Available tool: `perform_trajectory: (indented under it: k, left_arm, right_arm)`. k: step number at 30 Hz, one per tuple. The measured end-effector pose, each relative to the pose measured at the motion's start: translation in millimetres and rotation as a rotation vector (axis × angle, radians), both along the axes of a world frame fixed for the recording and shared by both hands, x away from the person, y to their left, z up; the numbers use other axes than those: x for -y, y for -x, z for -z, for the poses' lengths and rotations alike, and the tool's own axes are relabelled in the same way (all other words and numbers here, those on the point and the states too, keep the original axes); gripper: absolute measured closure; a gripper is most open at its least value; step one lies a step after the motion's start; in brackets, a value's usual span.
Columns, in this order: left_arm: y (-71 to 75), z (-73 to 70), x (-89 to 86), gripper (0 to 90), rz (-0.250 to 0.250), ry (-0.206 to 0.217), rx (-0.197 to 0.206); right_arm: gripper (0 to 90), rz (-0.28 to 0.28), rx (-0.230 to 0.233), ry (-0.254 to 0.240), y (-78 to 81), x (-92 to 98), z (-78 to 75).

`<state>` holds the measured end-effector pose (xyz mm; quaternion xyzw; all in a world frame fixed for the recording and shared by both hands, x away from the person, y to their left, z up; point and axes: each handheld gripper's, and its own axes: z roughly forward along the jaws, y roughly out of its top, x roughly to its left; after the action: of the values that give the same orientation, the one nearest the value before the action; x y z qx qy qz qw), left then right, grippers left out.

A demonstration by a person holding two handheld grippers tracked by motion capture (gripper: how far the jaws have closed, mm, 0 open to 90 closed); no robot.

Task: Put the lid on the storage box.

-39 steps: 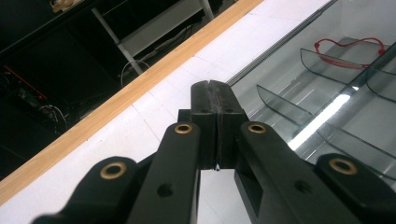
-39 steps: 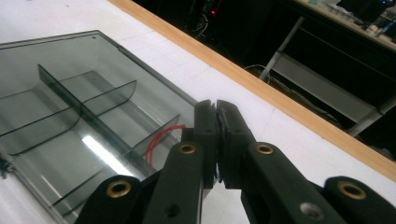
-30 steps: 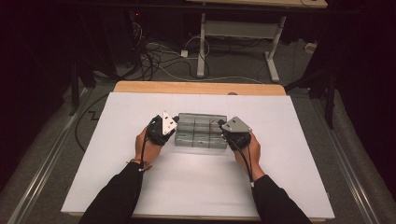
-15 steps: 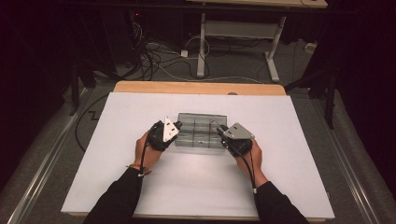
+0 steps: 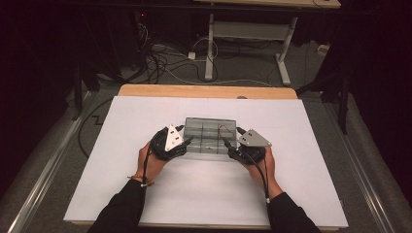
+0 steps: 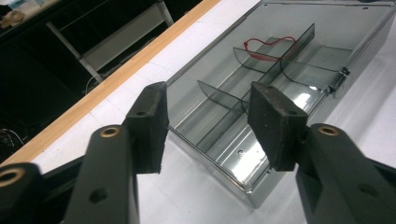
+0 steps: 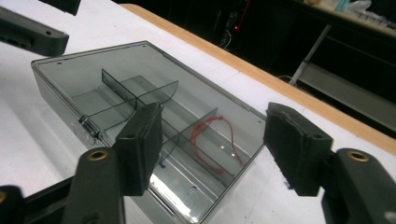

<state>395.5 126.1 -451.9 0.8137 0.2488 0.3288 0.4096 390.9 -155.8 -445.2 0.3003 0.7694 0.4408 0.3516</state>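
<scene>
Both tongs, left gripper and right gripper, just opening, spread beside the box, gripping nothing.

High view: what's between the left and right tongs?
The clear divided box, with a red loop inside; left tongs and right tongs flank its ends, open.

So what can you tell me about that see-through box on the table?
The compartment box looks like smoky grey clear plastic, rectangular, lying flat on the white tabletop with its lid closed. Thin dividers split it into compartments, and a small latch sits on one long side. A red string loop lies in one end compartment. Nothing grips it.
</scene>
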Motion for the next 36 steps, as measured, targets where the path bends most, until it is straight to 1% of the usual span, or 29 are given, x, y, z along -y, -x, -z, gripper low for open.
perform_trajectory:
  k: [1, 2, 4, 6, 8, 11, 12, 14, 16, 18, 21, 22, 26, 31, 32, 34, 36]
  left_arm:
    - [0.8, 1.1, 0.8, 39.7, -0.016, 0.003, 0.004]
    - [1.3, 1.8, 1.0, 34.8, -0.021, 0.008, 0.004]
    - [2.5, 2.4, 0.3, 33.3, -0.012, 0.017, -0.005]
    - [4.3, 3.1, 0.5, 27.1, -0.008, 0.021, -0.009]
    - [6.6, 4.0, 0.7, 26.8, 0.007, 0.031, -0.021]
    - [10.5, 4.7, 2.7, 24.1, 0.024, 0.020, -0.028]
    - [11.9, 4.8, 3.0, 23.9, 0.039, 0.016, -0.035]
    - [15.0, 5.1, 5.8, 22.2, 0.036, 0.015, -0.026]
    - [17.5, 4.9, 8.2, 22.2, 0.057, 0.025, -0.033]
    - [20.5, 4.3, 11.2, 22.2, 0.075, 0.013, -0.028]
    - [24.5, 3.1, 15.1, 20.1, 0.088, 0.013, -0.022]
    - [25.7, 2.4, 15.8, 20.2, 0.098, 0.014, -0.022]
    - [29.7, -1.2, 17.4, 20.2, 0.120, 0.020, -0.012]
    - [33.5, -3.7, 19.1, 20.2, 0.135, 0.007, -0.009]
    - [34.2, -4.0, 19.1, 20.2, 0.141, 0.011, -0.011]
    - [35.8, -5.6, 19.5, 20.3, 0.151, 0.000, -0.012]
    - [37.0, -7.5, 19.5, 20.3, 0.155, 0.005, -0.007]
  right_arm:
    - [36.1, 0.008, 0.011, 0.010, 1.4, -1.0, -0.3]
    - [32.1, 0.014, 0.024, 0.021, 2.9, -2.1, -0.6]
    - [30.0, 0.004, 0.033, 0.019, 5.5, -2.8, -1.2]
    - [25.2, -0.001, 0.034, 0.022, 7.8, -3.5, -1.3]
    - [21.8, -0.011, 0.030, 0.022, 9.3, -2.9, -0.6]
    - [18.2, -0.035, 0.014, 0.027, 10.7, -2.9, 0.5]
    - [17.8, -0.048, 0.014, 0.030, 11.6, -3.1, 0.2]
    - [17.3, -0.072, 0.008, 0.026, 13.9, -3.6, -0.2]
    - [17.2, -0.084, 0.024, 0.035, 16.1, -3.7, -0.6]
    - [17.2, -0.100, 0.016, 0.033, 18.1, -3.6, -1.2]
    - [17.2, -0.113, 0.018, 0.026, 20.9, -3.4, -2.3]
    - [17.2, -0.111, 0.017, 0.024, 21.7, -3.1, -3.0]
    - [18.1, -0.105, 0.008, 0.043, 23.6, -2.2, -5.1]
    - [19.3, -0.108, 0.018, 0.060, 27.0, -1.4, -5.7]
    - [19.5, -0.107, 0.021, 0.065, 27.6, -1.7, -5.9]
    - [19.9, -0.105, 0.024, 0.068, 28.7, -2.2, -6.7]
    - [20.1, -0.111, 0.019, 0.073, 29.5, -2.9, -7.4]
